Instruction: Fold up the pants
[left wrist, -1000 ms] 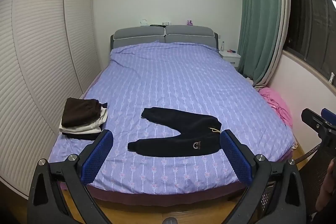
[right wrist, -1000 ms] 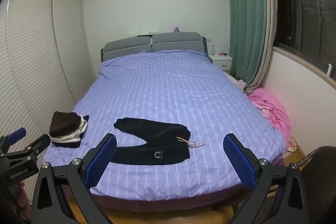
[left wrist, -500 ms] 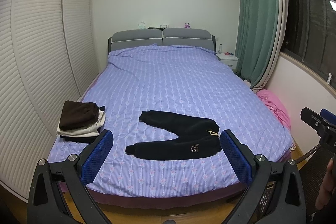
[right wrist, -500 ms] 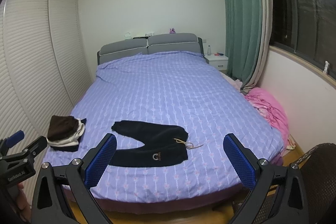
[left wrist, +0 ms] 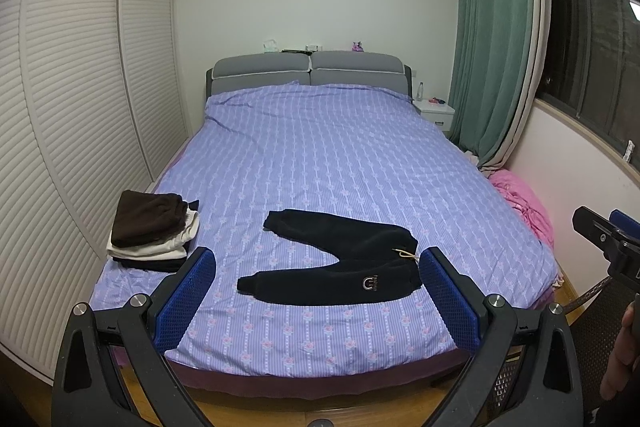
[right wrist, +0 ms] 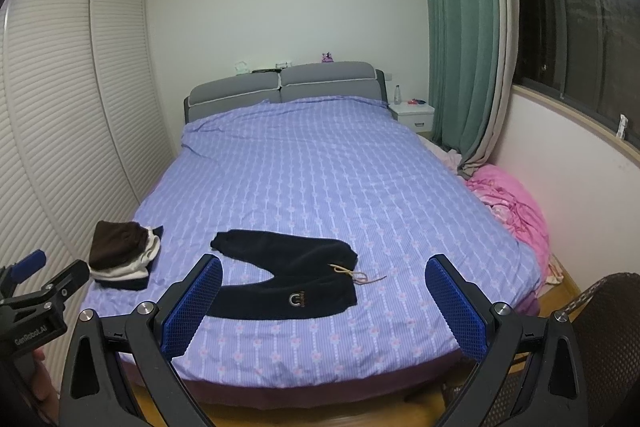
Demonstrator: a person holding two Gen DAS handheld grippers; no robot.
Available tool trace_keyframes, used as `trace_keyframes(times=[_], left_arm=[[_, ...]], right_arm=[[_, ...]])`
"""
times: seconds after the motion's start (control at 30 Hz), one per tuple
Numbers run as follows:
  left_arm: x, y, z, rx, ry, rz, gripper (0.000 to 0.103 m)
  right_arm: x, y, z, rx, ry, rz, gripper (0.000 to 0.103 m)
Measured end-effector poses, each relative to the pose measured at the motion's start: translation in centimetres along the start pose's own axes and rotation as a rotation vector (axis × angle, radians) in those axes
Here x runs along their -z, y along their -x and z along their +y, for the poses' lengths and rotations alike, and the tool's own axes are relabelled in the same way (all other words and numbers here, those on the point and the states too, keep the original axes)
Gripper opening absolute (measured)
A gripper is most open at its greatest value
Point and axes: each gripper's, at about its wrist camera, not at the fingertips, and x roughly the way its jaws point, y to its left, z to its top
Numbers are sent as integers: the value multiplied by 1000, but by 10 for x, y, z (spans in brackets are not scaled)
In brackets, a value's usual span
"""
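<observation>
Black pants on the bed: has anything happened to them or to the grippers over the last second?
Both cameras tilted upward and drew back a little, so the bed sits lower in each view. Nothing was taken hold of or let go. The black pants stayed spread flat, legs apart, the folded clothes stack untouched. Left gripper and right gripper stayed wide open and short of the bed.
</observation>
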Motion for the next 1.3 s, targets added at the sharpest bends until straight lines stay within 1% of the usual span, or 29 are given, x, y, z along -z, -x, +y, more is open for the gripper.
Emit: trace_keyframes(times=[0.4,1.3], left_arm=[[-1,-8,-2,3,-1,16,103],[-6,-15,-1,6,-2,24,103]], right_arm=[[-4,-6,-3,-2,-9,13,102],[-8,-10,-8,6,-20,22,102]])
